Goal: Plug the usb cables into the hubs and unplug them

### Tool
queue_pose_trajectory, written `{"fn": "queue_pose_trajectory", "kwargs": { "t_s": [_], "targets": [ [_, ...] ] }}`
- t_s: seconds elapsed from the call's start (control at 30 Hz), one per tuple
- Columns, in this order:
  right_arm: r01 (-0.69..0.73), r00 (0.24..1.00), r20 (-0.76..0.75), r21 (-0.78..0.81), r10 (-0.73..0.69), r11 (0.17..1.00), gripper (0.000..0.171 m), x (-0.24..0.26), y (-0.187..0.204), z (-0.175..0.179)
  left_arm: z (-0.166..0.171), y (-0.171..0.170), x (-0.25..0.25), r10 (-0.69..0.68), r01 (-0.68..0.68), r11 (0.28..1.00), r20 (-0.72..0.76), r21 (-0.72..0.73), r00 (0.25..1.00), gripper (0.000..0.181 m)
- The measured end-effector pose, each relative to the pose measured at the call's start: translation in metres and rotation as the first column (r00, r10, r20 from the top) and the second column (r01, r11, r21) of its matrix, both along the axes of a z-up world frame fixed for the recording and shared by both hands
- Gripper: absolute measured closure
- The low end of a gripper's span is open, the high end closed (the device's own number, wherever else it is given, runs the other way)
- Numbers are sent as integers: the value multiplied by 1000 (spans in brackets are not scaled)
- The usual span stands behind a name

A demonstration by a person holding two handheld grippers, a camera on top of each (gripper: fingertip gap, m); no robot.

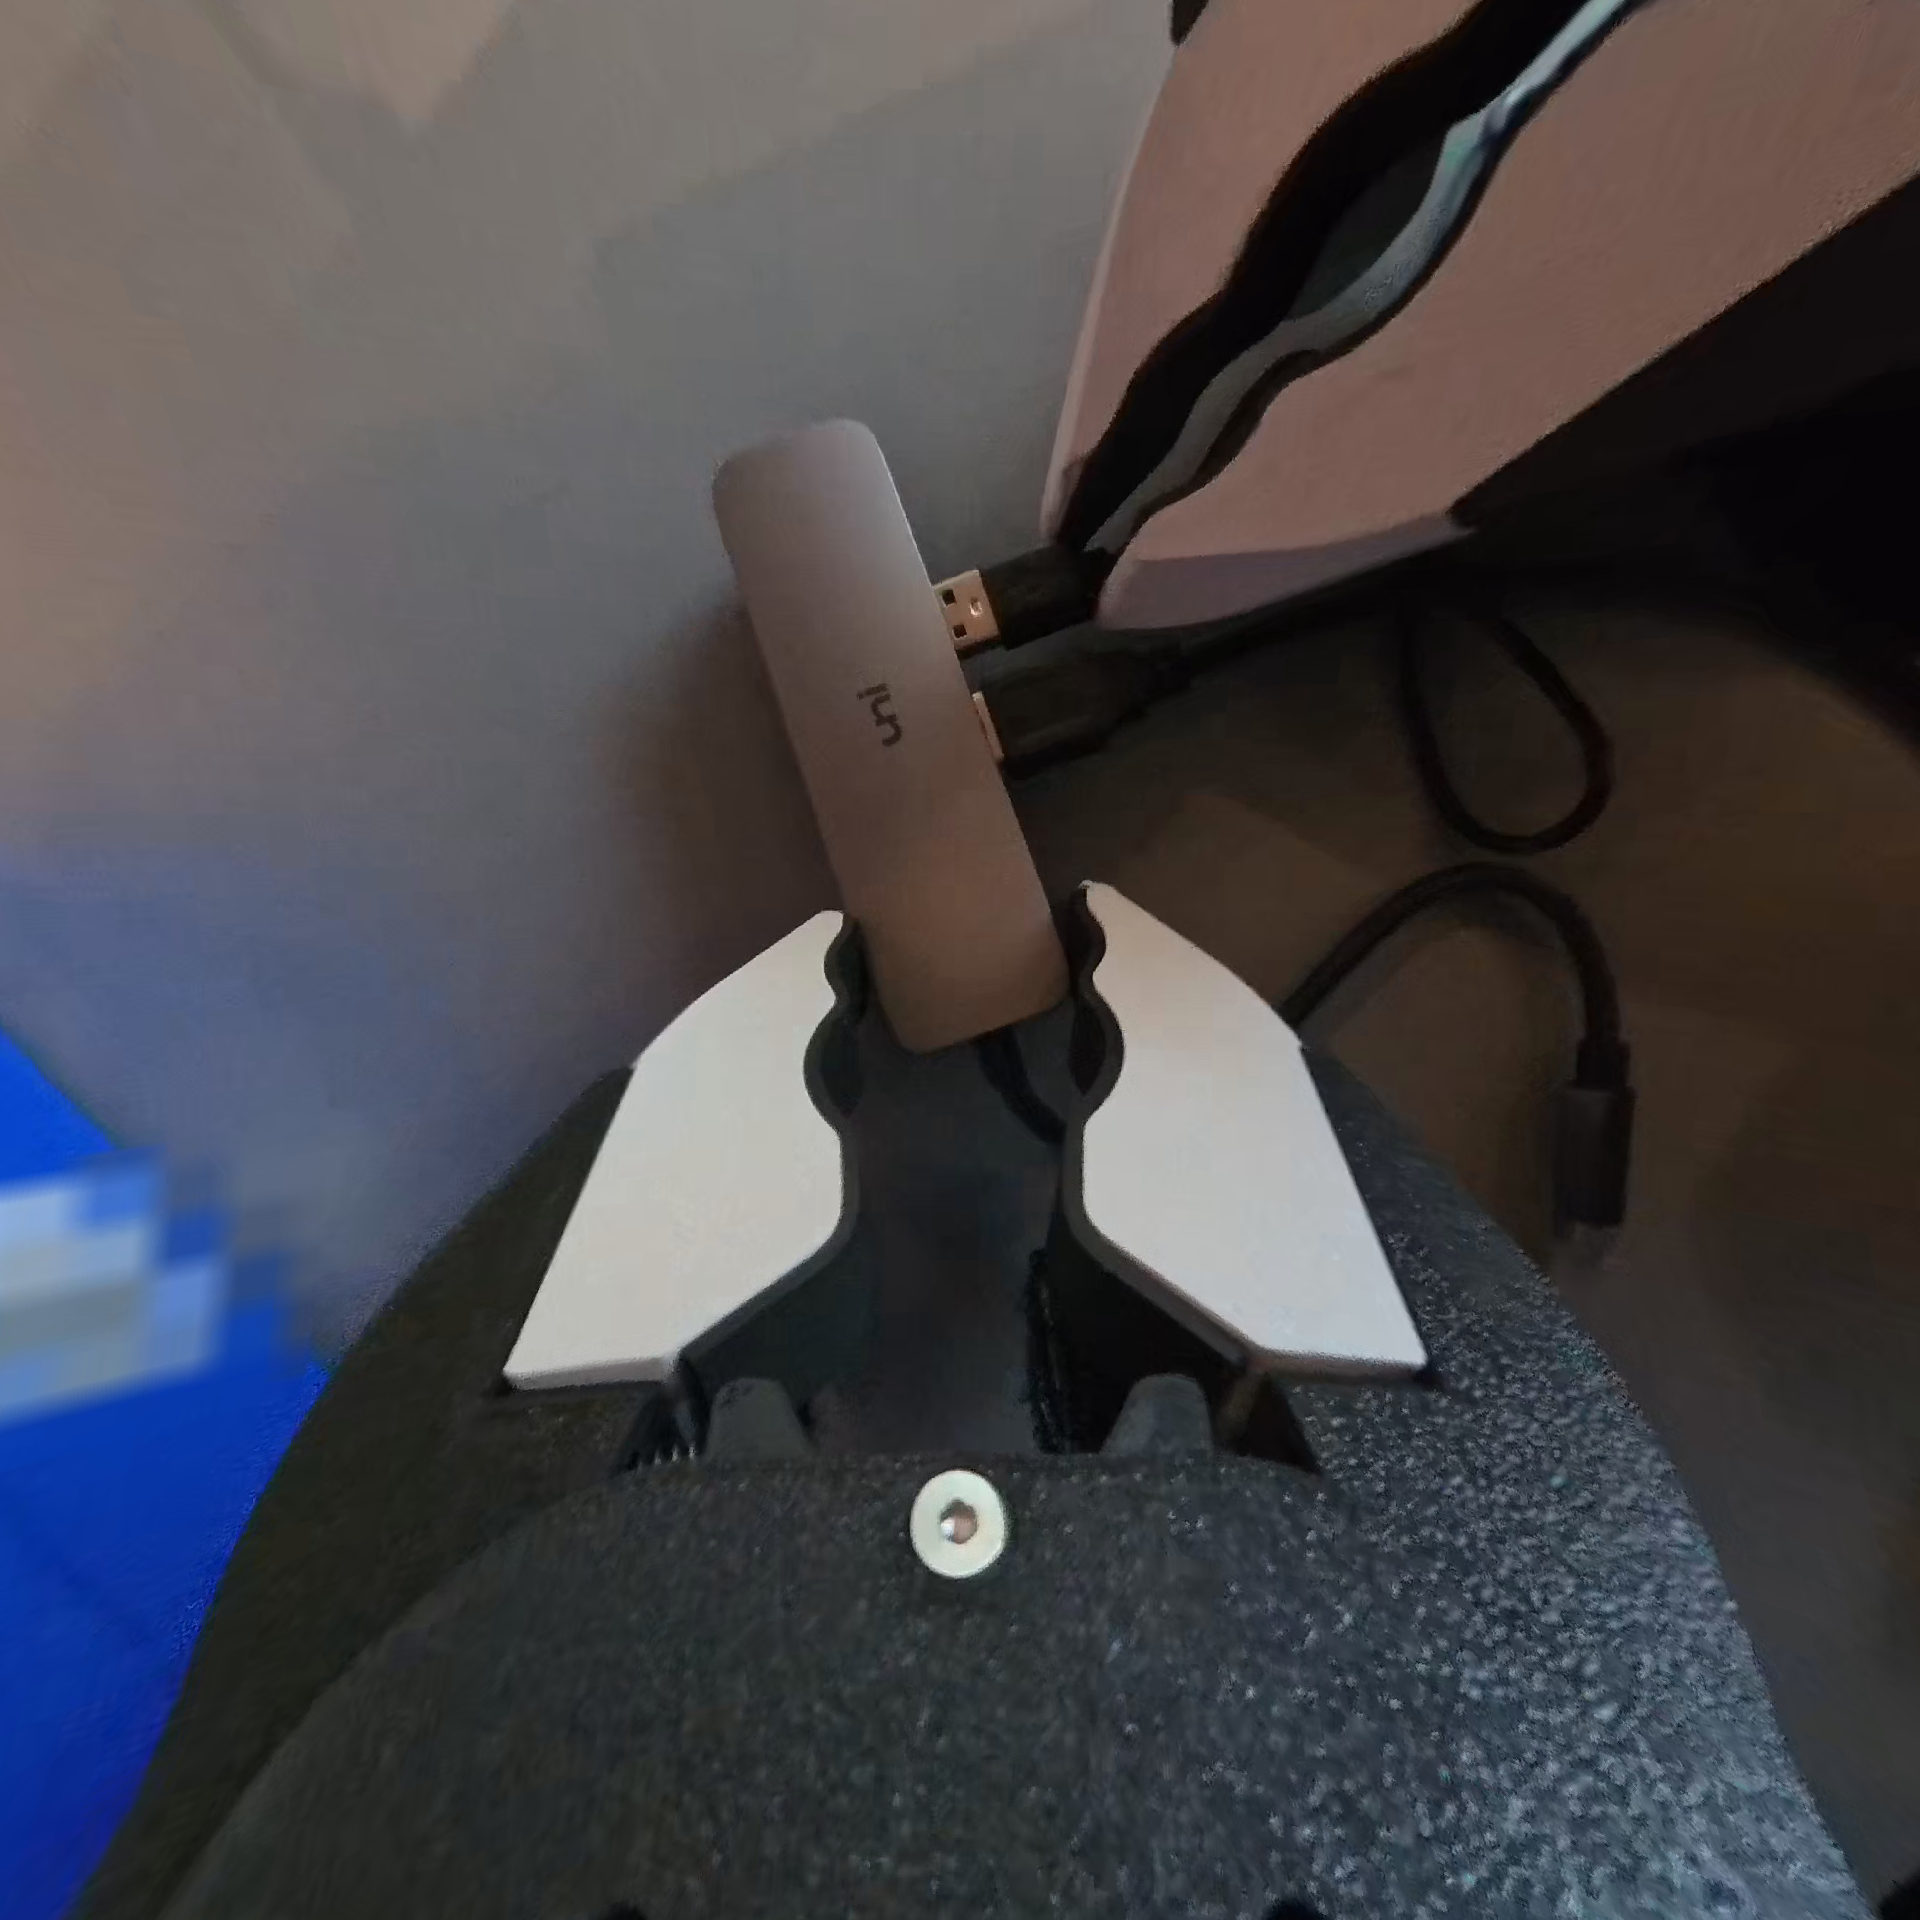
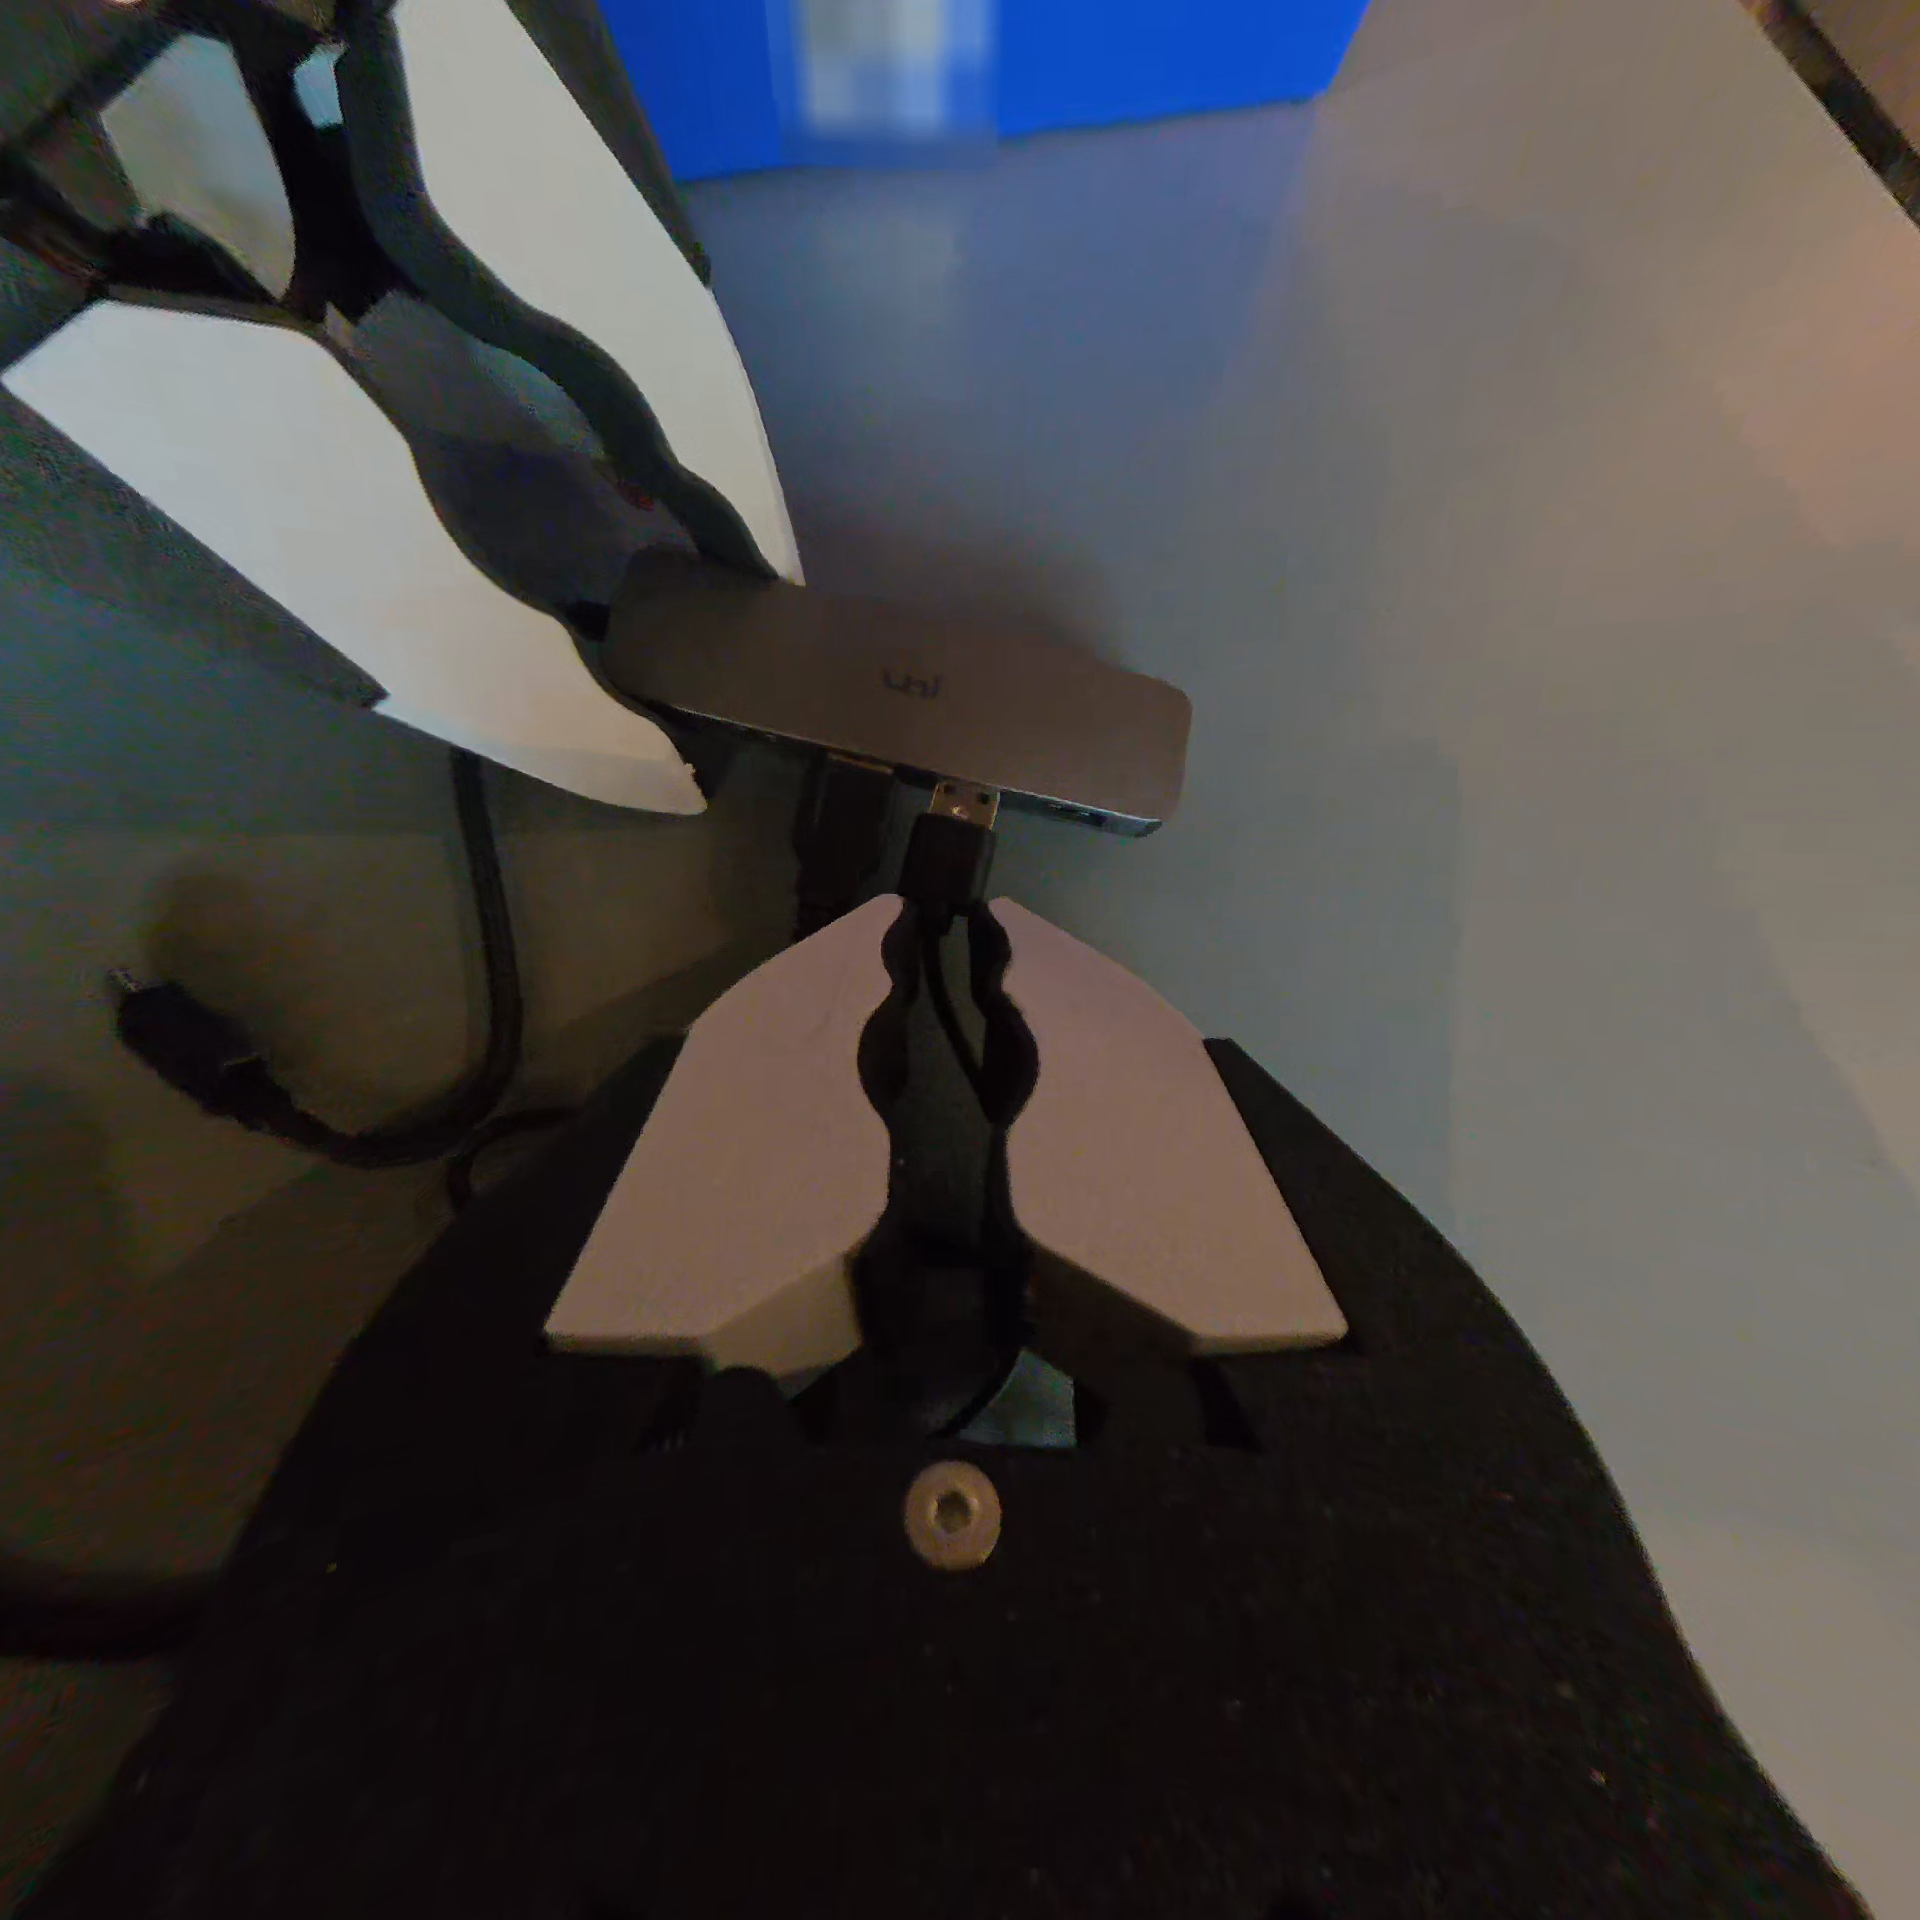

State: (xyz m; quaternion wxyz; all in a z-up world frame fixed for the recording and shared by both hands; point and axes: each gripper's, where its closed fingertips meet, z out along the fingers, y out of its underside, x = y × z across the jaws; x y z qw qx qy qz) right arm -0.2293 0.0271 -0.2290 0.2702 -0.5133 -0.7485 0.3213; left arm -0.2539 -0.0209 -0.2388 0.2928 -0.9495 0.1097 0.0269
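A slim grey USB hub (image 1: 883,727) is held by one end in my left gripper (image 1: 961,935), which is shut on it; it also shows in the right wrist view (image 2: 904,686). My right gripper (image 2: 940,914) is shut on a black USB cable plug (image 2: 951,847), whose metal tip (image 2: 964,802) sits at the hub's side port, most of it still showing. In the left wrist view this plug (image 1: 997,613) meets the hub's right side. A second black plug (image 1: 1060,717) is seated in the port beside it.
The hub's own black braided cable (image 1: 1579,997) and connector (image 1: 1590,1153) lie on the table to the right. The same connector (image 2: 197,1049) lies left in the right wrist view. A blue box (image 2: 987,83) stands at the back of the grey table (image 2: 1351,623). Spacing between my two grippers at the tips: around 6 cm.
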Motion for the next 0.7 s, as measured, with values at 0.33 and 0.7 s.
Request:
{"fn": "queue_pose_trajectory", "kwargs": {
  "t_s": [0.33,0.7],
  "targets": [
    [-74,997,37,89,71,993,168,1,12,-2,1,0,18,-148,147,989,-22,-27,989,142],
    [-108,994,22,124,106,986,168,-1,9,0,-1,-3,19,-171,172,984,25,-38,985,142]
  ]
}}
